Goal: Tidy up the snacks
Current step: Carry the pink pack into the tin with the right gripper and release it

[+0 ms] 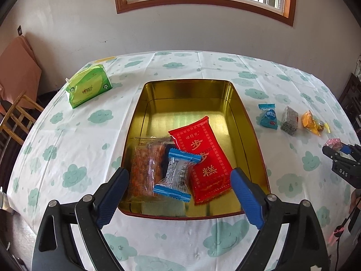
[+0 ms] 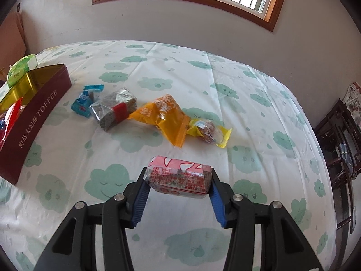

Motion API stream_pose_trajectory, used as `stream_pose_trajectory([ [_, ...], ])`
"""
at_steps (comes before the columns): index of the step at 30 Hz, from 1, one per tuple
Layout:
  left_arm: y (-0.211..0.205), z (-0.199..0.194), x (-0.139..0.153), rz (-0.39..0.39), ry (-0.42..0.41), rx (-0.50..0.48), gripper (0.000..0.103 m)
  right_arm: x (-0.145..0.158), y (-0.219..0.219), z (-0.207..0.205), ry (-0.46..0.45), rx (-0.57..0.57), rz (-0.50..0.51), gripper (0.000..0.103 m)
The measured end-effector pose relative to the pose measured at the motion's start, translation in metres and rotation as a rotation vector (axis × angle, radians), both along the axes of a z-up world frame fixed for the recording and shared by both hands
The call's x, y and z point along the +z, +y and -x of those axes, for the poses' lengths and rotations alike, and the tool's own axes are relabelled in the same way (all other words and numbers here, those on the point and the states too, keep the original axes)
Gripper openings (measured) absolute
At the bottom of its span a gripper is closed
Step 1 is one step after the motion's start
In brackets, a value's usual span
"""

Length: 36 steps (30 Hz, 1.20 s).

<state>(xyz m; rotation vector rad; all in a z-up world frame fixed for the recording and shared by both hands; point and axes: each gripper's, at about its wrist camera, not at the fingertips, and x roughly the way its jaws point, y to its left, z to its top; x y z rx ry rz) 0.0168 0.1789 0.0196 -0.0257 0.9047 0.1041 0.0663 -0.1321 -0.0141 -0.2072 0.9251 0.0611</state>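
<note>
A gold-lined tin (image 1: 243, 122) holds a red packet (image 1: 204, 158), a clear blue-ended candy wrapper (image 1: 177, 175) and an orange-speckled clear packet (image 1: 146, 169). My left gripper (image 1: 180, 192) hangs open above the tin's near end, nothing between its blue pads. My right gripper (image 2: 178, 180) is shut on a pink-and-white snack pack (image 2: 179, 176), lifted off the cloth. On the cloth lie a blue candy (image 2: 84, 100), a silver-wrapped block with a red band (image 2: 114, 110), an orange bag (image 2: 164, 115) and a yellow-wrapped sweet (image 2: 208, 132). In the left wrist view the right gripper (image 1: 338, 152) shows at the right edge.
The tin's maroon outer wall (image 2: 38, 122) stands left of the loose snacks. A green tissue pack (image 1: 90, 85) lies at the table's far left. A wooden chair (image 1: 15, 122) is off the left edge, dark furniture (image 2: 340, 140) off the right. The cloud-print tablecloth (image 2: 158, 203) covers the table.
</note>
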Motion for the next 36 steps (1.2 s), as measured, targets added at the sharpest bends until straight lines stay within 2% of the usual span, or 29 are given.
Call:
stream_pose_trajectory([
  [8,0.033,0.015,0.011,0.029,-0.039,0.084,0.094,0.035,0.049,0.01,-0.026,0.153,-0.2,0.05],
  [15,0.073,0.033,0.018,0.005,-0.074,0.21,0.094,0.052,0.117,0.011,-0.017,0.301,-0.291,0.05],
  [26,0.105,0.044,0.005,-0.005,-0.037,0.294,0.094,0.051,0.212,0.027,0.0,0.493,-0.253,0.05],
  [36,0.117,0.045,-0.002,-0.003,-0.009,0.322,0.094,0.034,0.239,0.028,0.032,0.545,-0.183,0.05],
])
